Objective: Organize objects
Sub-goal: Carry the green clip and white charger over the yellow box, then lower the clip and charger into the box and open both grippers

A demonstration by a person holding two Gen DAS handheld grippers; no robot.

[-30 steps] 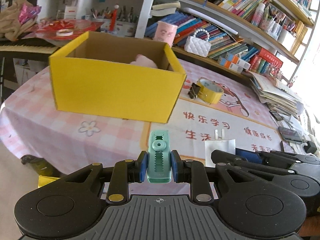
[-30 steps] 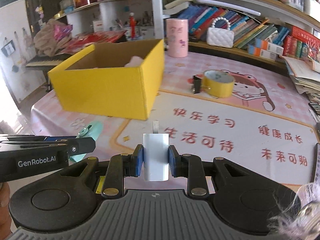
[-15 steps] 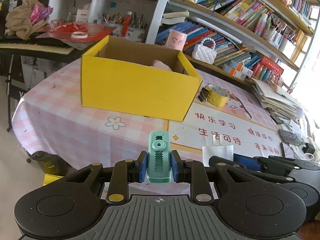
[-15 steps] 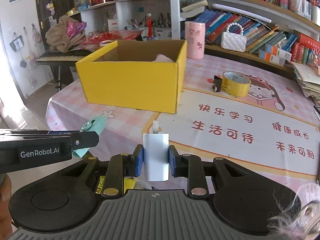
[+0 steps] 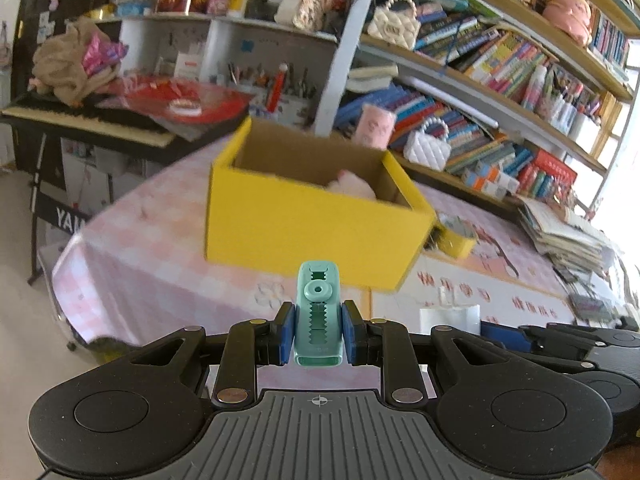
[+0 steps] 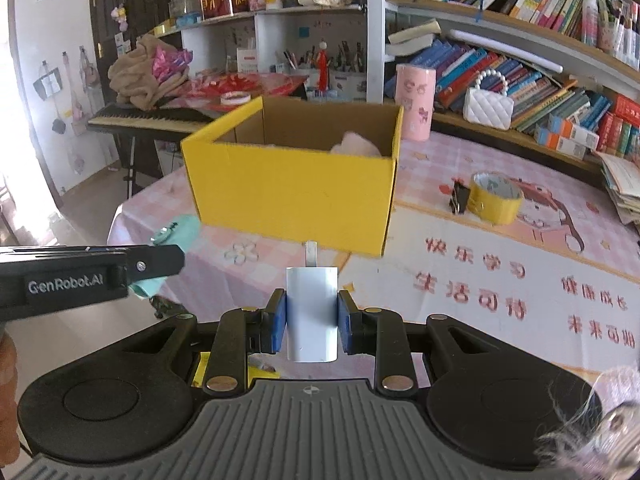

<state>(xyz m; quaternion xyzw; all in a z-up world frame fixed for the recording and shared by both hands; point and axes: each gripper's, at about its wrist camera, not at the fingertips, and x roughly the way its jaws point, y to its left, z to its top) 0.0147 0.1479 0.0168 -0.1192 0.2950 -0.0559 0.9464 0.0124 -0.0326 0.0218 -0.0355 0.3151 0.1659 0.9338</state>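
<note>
yellow cardboard box (image 6: 296,196) near the tabletop's far-left edge holds one pale pink item, while left gripper (image 5: 318,334) clamps a teal correction-tape dispenser (image 5: 319,316) and right gripper (image 6: 312,320) clamps a white charger (image 6: 312,312), both short of it; tape roll (image 6: 496,198) and binder clip (image 6: 458,200) remain out.

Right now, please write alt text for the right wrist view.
The right gripper holds a white charger between its fingers, facing an open yellow box on a pink table. The left gripper holds a teal object at left.
</note>
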